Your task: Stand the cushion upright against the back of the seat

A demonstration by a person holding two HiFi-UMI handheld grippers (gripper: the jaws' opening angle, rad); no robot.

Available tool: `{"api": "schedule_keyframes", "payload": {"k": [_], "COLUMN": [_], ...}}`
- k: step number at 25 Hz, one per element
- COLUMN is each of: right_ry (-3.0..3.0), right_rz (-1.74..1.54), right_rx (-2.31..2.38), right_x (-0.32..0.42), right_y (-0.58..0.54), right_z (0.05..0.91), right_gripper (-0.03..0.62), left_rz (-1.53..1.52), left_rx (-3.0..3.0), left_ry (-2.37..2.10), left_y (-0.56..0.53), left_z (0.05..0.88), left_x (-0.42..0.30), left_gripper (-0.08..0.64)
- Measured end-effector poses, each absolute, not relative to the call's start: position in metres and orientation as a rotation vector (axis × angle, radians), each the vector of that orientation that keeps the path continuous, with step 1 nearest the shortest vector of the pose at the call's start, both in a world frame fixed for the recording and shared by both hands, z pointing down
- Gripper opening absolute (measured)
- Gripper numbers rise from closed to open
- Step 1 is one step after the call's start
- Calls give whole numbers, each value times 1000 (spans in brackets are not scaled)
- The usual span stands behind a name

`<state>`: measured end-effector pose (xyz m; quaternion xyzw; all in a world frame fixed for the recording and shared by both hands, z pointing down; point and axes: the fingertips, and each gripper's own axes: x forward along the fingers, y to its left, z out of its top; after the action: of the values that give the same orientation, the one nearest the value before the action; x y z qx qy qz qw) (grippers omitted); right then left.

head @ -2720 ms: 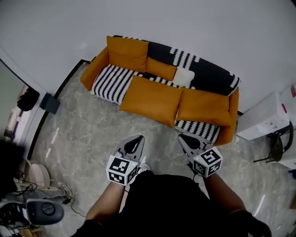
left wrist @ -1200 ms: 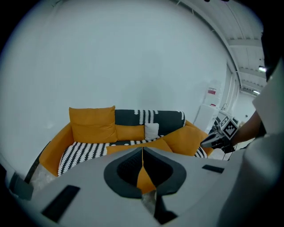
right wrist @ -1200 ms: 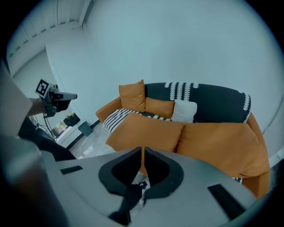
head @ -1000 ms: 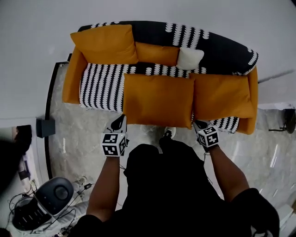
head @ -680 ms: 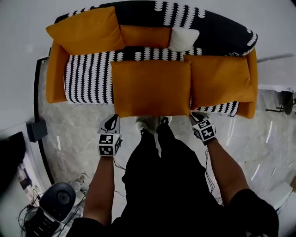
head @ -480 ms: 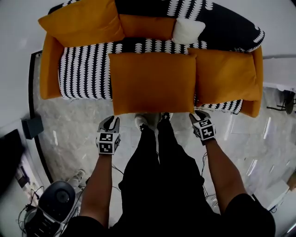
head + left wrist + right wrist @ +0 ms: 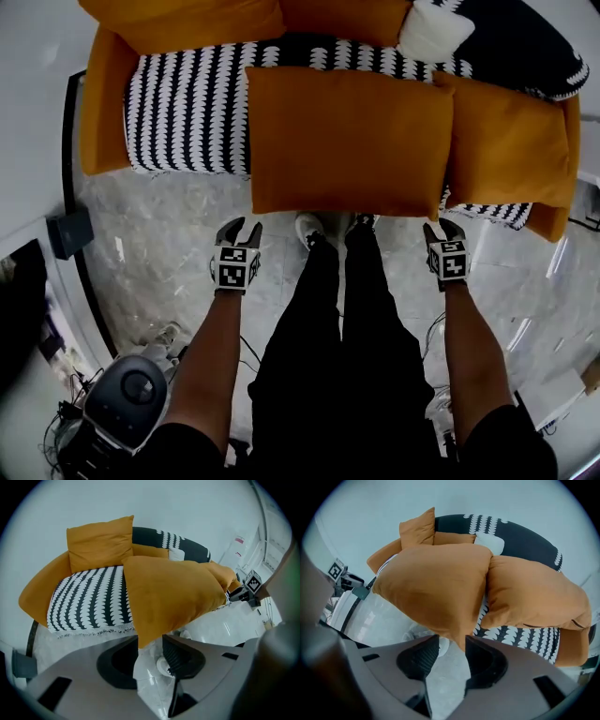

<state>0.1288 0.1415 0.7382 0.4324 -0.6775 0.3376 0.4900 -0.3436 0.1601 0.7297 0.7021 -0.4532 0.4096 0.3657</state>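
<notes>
A large orange cushion (image 7: 347, 141) lies flat on the sofa's striped seat (image 7: 183, 103) and overhangs its front edge. My left gripper (image 7: 240, 228) hovers over the floor just in front of the cushion's near left corner. My right gripper (image 7: 442, 227) is at the near right corner. Both pairs of jaws have just been opening. In the left gripper view the left gripper (image 7: 151, 641) is open, and the cushion (image 7: 168, 597) dips a corner between its tips. In the right gripper view the right gripper (image 7: 451, 641) is open too, with the cushion's (image 7: 436, 588) other corner hanging between its jaws.
A second orange cushion (image 7: 511, 141) lies flat at the right. Another (image 7: 178, 19) stands upright at the back left, and a small white one (image 7: 431, 33) leans on the black backrest (image 7: 525, 47). The person's shoes (image 7: 309, 230) touch the sofa front. A round grey device (image 7: 131, 394) sits at the lower left.
The person has stepped up to the sofa. Both grippers have dropped to the flat cushion's front corners, and their jaws have gone from shut to open.
</notes>
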Motion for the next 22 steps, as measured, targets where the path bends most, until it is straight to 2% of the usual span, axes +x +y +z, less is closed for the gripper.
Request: {"api": "schedule_keyframes", "payload": {"k": [9, 16, 17, 18, 19, 22], "right_ry": [-1597, -1532, -1534, -1537, -1541, -1556], "right_rz": [773, 696, 703, 715, 730, 770], "right_rx": [1063, 1115, 1119, 1128, 1141, 1183], "right_x": [124, 135, 133, 131, 130, 132], "right_y": [140, 134, 133, 130, 128, 124], "right_z": [783, 795, 793, 790, 786, 773], "right_gripper": [190, 190, 189, 160, 132, 78], "left_rz": [1113, 1117, 1118, 1116, 1107, 1070], "left_rx": [1692, 1715, 1720, 1722, 1718, 1709], "left_ry": [-1097, -1025, -1022, -1027, -1037, -1059], "left_y": [163, 164, 162, 158, 155, 147], "left_z": [812, 829, 828, 825, 822, 810], "left_x": [-368, -351, -348, -346, -344, -339], "left_gripper": [186, 183, 172, 150, 74, 45]}}
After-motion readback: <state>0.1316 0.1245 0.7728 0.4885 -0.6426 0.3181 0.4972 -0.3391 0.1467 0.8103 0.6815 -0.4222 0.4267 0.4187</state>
